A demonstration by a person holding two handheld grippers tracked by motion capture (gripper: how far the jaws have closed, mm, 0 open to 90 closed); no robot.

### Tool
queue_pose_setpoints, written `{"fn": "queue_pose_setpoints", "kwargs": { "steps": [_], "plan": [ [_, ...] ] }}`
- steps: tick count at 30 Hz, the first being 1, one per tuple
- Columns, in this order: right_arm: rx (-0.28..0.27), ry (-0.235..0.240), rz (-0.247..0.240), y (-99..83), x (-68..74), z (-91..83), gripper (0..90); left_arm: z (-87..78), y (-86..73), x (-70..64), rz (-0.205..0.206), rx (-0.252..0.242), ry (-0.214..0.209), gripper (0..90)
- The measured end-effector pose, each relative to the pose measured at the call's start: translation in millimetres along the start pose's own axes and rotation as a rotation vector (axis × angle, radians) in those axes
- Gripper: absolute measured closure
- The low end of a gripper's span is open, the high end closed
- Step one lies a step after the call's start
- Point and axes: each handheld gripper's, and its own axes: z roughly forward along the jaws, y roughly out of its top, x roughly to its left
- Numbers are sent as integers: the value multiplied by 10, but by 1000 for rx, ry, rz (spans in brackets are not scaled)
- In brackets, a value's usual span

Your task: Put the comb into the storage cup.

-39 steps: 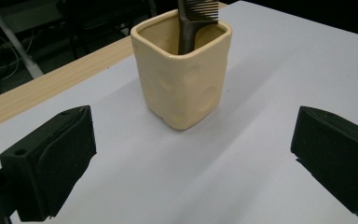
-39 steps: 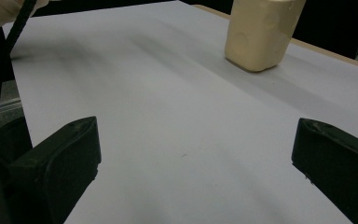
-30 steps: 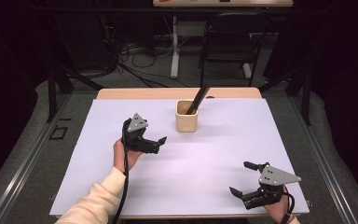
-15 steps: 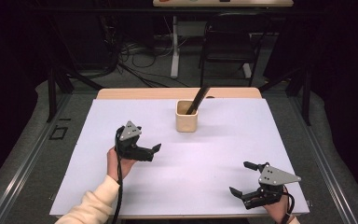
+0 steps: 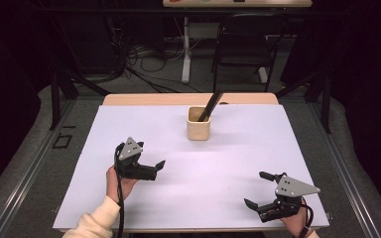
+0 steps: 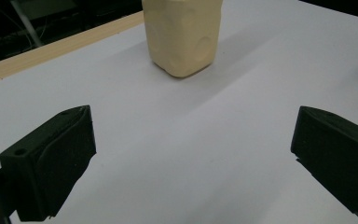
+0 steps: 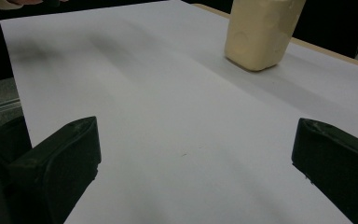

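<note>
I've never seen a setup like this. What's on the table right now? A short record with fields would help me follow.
Surface: white sheet covering a wooden table
Container: cream cup, upright, toward the far middle of the sheet
Inside the cup: dark stick-like tool, leaning to the right
Left tongs: open, holding nothing, pointed toward the cup, apart from it
Right tongs: open, holding nothing, near the sheet's front right corner
Contact: neither tongs touches the cup

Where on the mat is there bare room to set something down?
Between the left tool and right tool the white mat is bare. Both far corners beside the cup are free too. Only the cup, with its black stick, takes space.
</note>
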Motion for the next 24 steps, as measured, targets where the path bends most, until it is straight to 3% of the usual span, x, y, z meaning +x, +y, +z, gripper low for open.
{"fn": "queue_pose_setpoints", "kwargs": {
  "steps": [24],
  "plan": [
    [5, -1, 5, -4, -3, 9, 6, -325, -296, -23, -36, -6, 42, 0]
  ]
}}
